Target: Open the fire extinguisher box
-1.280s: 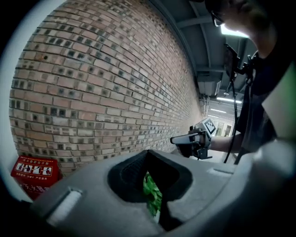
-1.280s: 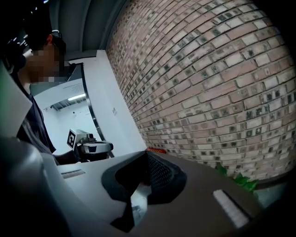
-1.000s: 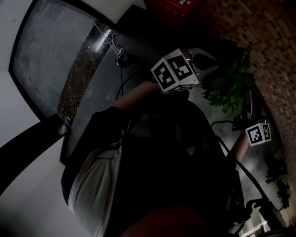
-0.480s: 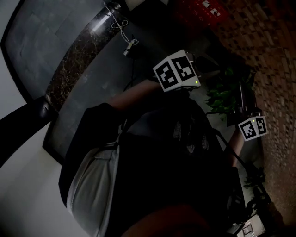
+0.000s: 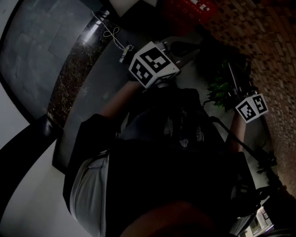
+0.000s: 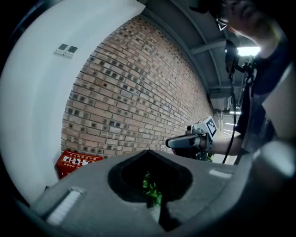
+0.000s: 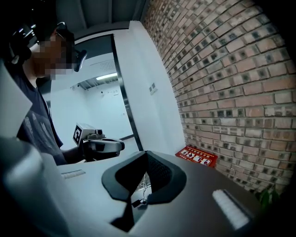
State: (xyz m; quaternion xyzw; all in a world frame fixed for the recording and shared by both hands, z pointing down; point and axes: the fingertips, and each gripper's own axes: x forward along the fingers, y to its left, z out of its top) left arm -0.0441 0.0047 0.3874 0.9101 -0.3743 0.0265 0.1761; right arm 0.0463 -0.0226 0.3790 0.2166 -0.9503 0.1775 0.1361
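Note:
The red fire extinguisher box (image 5: 192,8) lies low at the foot of the brick wall (image 5: 266,41), at the top edge of the dim head view. It also shows as a red box (image 6: 76,160) in the left gripper view and as a red box (image 7: 197,156) in the right gripper view. My left gripper (image 5: 173,48) is held out in front of my body, well short of the box. Its jaws (image 6: 148,152) are shut on nothing. My right gripper (image 5: 240,90) hangs to the right near the plant, and its jaws (image 7: 145,153) are shut and empty too.
A green potted plant (image 5: 219,90) stands by the brick wall between the grippers. A white cable with a small clip (image 5: 121,52) trails over the dark floor. A white wall (image 7: 148,92) meets the bricks just behind the box. My own dark torso (image 5: 175,176) fills the lower head view.
Both grippers have swept sideways. In the head view the left gripper's cube has shifted left and up, the right one slightly up. The jaws stay shut; the red box stays at the top edge.

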